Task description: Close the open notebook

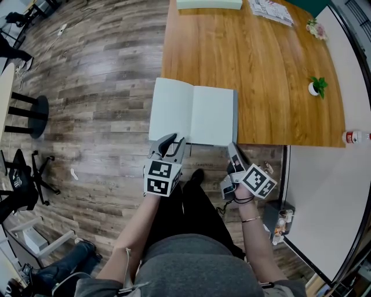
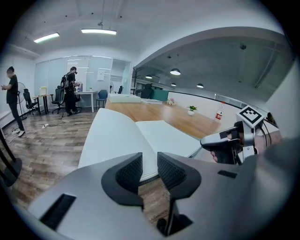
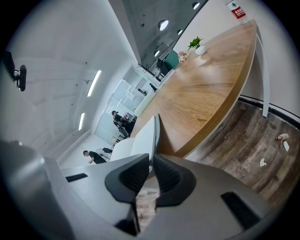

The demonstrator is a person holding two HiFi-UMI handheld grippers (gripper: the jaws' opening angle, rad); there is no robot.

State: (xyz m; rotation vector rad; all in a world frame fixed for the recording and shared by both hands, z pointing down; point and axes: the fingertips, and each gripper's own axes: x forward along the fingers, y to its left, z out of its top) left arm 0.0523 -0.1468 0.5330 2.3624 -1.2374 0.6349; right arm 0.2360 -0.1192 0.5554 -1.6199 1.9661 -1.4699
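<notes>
An open notebook (image 1: 194, 113) with blank white pages lies at the near edge of the wooden table (image 1: 261, 69); its left half juts out past the table's left edge. In the right gripper view the notebook (image 3: 143, 140) stands edge-on, and its near right corner runs down between the jaws. My right gripper (image 1: 232, 149) (image 3: 151, 164) is shut on that corner. My left gripper (image 1: 174, 142) (image 2: 149, 166) sits just short of the notebook's (image 2: 126, 136) near edge, open, with nothing between its jaws. The left gripper view also shows the right gripper (image 2: 229, 140) at the page corner.
On the table stand a small potted plant (image 1: 316, 87), a white slab (image 1: 208, 4), papers (image 1: 271, 10) and flowers (image 1: 316, 28). A red-capped bottle (image 1: 352, 137) sits on the white table (image 1: 324, 191) at right. A black stool (image 1: 26, 107) stands on the floor at left.
</notes>
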